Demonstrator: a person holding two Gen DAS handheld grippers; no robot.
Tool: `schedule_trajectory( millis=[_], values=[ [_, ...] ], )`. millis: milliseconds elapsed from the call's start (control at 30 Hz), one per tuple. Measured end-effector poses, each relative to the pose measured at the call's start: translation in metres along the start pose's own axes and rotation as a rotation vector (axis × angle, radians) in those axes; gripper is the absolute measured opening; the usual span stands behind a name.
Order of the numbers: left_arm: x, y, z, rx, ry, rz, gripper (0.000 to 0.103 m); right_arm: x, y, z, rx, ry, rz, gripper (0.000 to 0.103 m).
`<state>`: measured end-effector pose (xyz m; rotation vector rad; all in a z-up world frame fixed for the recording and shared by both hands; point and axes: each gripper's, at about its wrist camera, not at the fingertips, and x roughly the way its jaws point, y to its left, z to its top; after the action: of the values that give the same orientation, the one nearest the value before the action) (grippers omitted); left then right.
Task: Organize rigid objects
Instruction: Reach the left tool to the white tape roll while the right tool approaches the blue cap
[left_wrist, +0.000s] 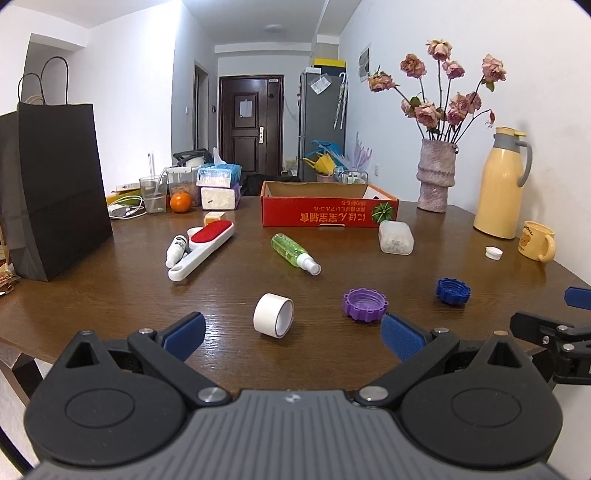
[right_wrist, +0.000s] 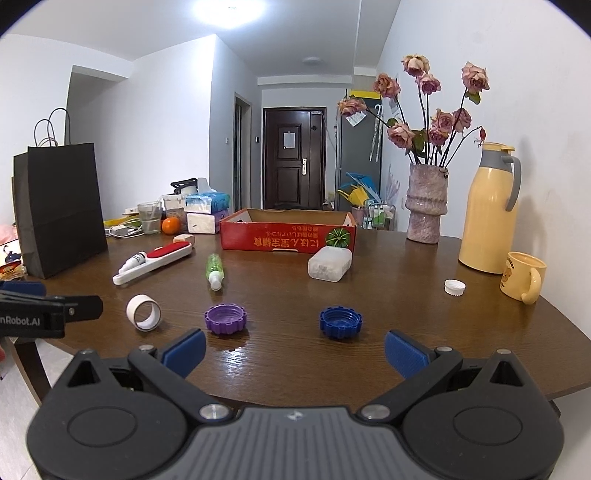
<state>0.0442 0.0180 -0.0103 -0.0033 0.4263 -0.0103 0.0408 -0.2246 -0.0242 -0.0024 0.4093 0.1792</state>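
Loose items lie on the brown table (left_wrist: 110, 295): a white tape roll (left_wrist: 273, 315), a purple cap (left_wrist: 365, 303), a blue cap (left_wrist: 453, 291), a green spray bottle (left_wrist: 294, 253), a red-and-white lint brush (left_wrist: 202, 248), a small white bottle (left_wrist: 176, 249), a clear plastic box (left_wrist: 396, 237) and a white cap (left_wrist: 494, 252). A red cardboard box (left_wrist: 328, 205) stands open at the back. My left gripper (left_wrist: 293, 336) is open just short of the tape roll. My right gripper (right_wrist: 295, 350) is open, near the purple cap (right_wrist: 225, 319) and blue cap (right_wrist: 340, 322).
A black paper bag (left_wrist: 55, 184) stands at the left. A vase of flowers (left_wrist: 436, 177), a yellow thermos (left_wrist: 502, 184) and a yellow mug (left_wrist: 537, 240) line the right side. Tissue packs, a glass and an orange (left_wrist: 181, 202) sit at the back left.
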Motion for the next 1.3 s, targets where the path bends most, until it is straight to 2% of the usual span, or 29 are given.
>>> schedule_trajectory(
  millis=[900, 1100, 1300],
  values=[
    [0.092, 0.013, 0.009, -0.005, 0.116, 0.021, 0.103, 0.083, -0.013, 0.003, 0.009, 0.104, -0.043, 0.103],
    [0.11, 0.014, 0.01, -0.006, 0.142, 0.026, 0.097, 0.101, -0.019, 0.005, 0.015, 0.132, -0.051, 0.103],
    [0.125, 0.015, 0.011, -0.007, 0.164, 0.019, 0.083, 0.114, -0.023, 0.007, 0.013, 0.143, -0.053, 0.103]
  ],
)
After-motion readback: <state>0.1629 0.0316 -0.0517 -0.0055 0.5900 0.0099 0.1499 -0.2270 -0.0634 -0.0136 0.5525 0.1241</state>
